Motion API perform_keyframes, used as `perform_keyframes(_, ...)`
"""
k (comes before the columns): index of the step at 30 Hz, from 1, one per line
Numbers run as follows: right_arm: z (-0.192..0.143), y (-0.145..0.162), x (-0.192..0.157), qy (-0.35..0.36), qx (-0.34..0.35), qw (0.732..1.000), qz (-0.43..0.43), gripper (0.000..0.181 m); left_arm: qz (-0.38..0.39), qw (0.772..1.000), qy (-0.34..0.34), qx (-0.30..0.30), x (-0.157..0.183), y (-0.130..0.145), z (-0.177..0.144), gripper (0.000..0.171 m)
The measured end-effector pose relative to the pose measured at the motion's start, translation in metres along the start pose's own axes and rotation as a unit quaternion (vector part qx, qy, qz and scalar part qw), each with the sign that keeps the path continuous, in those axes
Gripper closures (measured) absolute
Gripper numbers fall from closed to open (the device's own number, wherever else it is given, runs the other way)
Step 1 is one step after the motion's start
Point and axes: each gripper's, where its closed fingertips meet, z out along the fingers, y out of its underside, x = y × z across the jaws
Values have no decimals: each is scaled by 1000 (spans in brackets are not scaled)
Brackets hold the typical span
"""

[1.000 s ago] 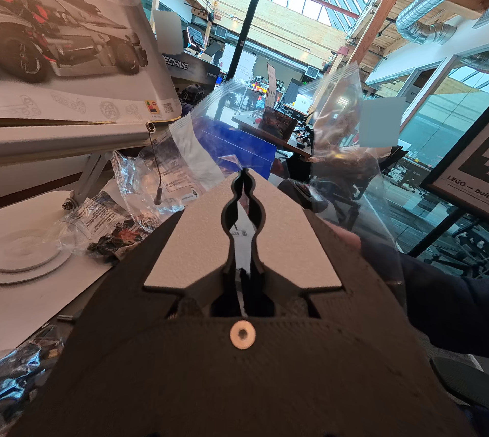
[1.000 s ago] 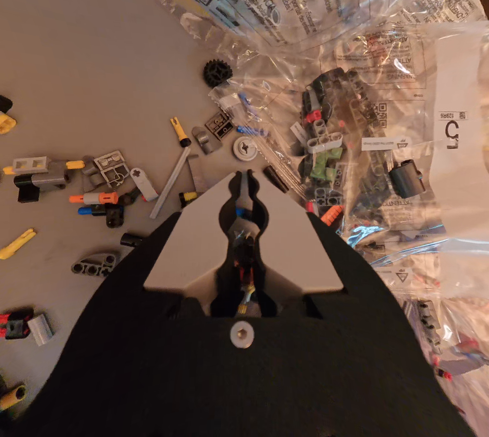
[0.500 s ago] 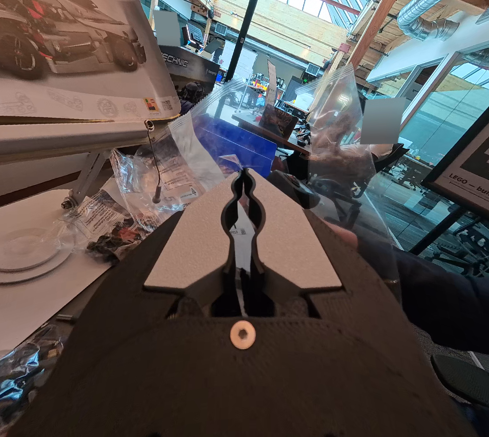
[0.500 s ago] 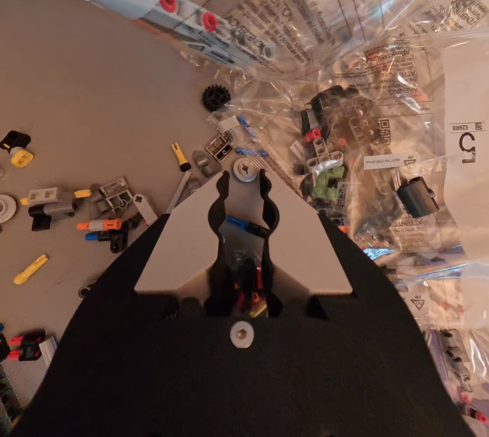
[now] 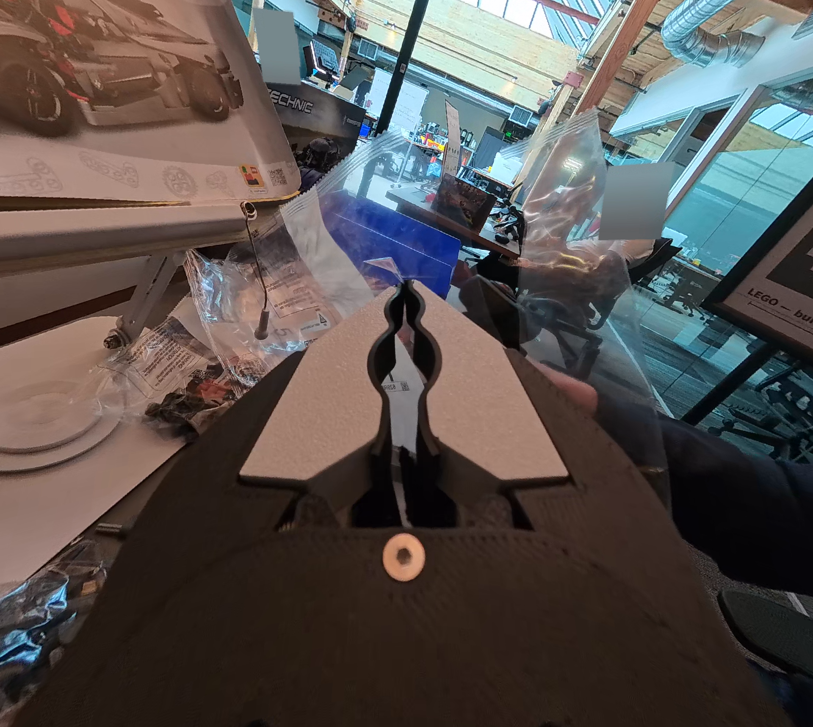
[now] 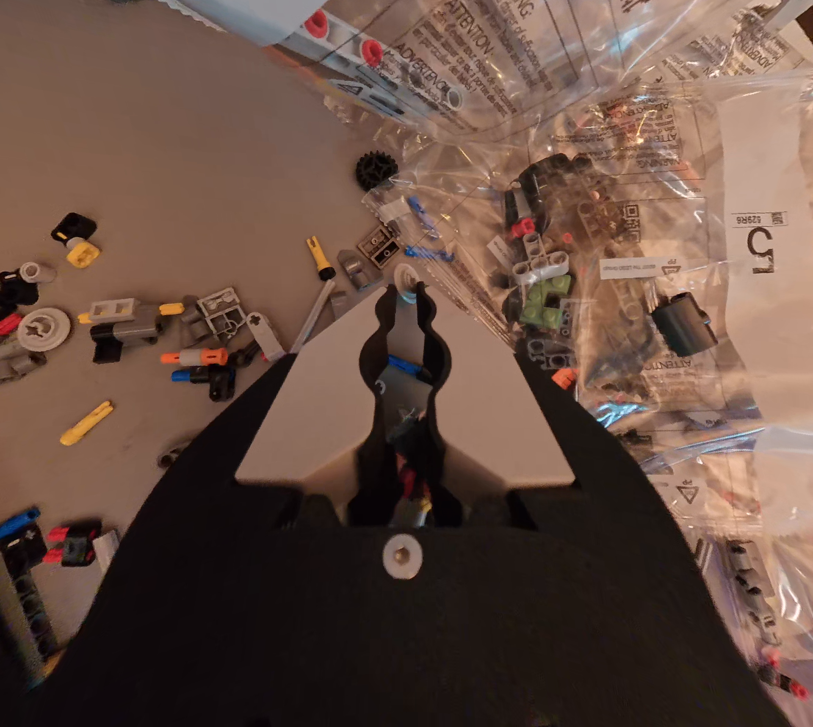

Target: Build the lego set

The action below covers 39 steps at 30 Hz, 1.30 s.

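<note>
The left gripper [image 5: 405,285] has its jaws pressed together on a clear plastic bag [image 5: 567,231], which rises from the tips toward the upper right of the frame, with its long axis close to upright. The bag looks empty, and the room shows through it. At the upper left of this view a booklet with a car picture [image 5: 123,59] leans on a stand [image 5: 110,231], and below it lie more bags of parts [image 5: 189,371] on a white sheet [image 5: 57,499]. A sleeve [image 5: 739,516] comes in at the right edge, just beside the gripper body.

The right gripper [image 6: 404,288] looks down on the table [image 6: 176,134]. Its jaws stand a little apart; a blue pin [image 6: 402,363] lies in the gap lower down, but it cannot be told whether they pinch it. At the tips shows a grey round piece [image 6: 407,279]. Loose lego pieces [image 6: 132,323] are scattered over the left half of the frame; among them a yellow pin [image 6: 86,423] lies slanted, one end toward the upper right. A black gear [image 6: 376,169] sits above the tips, touching the edge of the bags. Sealed bags of pieces [image 6: 616,288] crowd the right half, overlapping each other.
</note>
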Motion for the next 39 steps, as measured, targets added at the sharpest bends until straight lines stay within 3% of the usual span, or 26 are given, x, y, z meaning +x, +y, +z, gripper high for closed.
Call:
perform_keyframes(7,-15,0,-9,-1,15,1000,-4,175,3,1000,-1,-2,0,1,0,171)
perform_keyframes(12,-49,-16,-22,1,70,998,4,175,7,1000,-2,-7,2,2,2,171)
perform_keyframes(19,-150,-80,-66,-4,202,978,-42,175,3,999,18,-42,11,28,28,171)
perform_keyframes(22,-173,-110,-84,-13,229,971,-75,175,10,997,26,-65,17,43,41,171)
perform_keyframes(28,-136,-114,-77,-20,167,984,-66,175,26,995,41,-90,34,57,55,171)
perform_keyframes(34,-113,-75,-71,-27,80,995,-51,175,32,995,42,-90,36,56,55,171)
perform_keyframes(39,-104,-60,-66,-15,37,998,-44,175,31,995,41,-87,35,54,54,171)
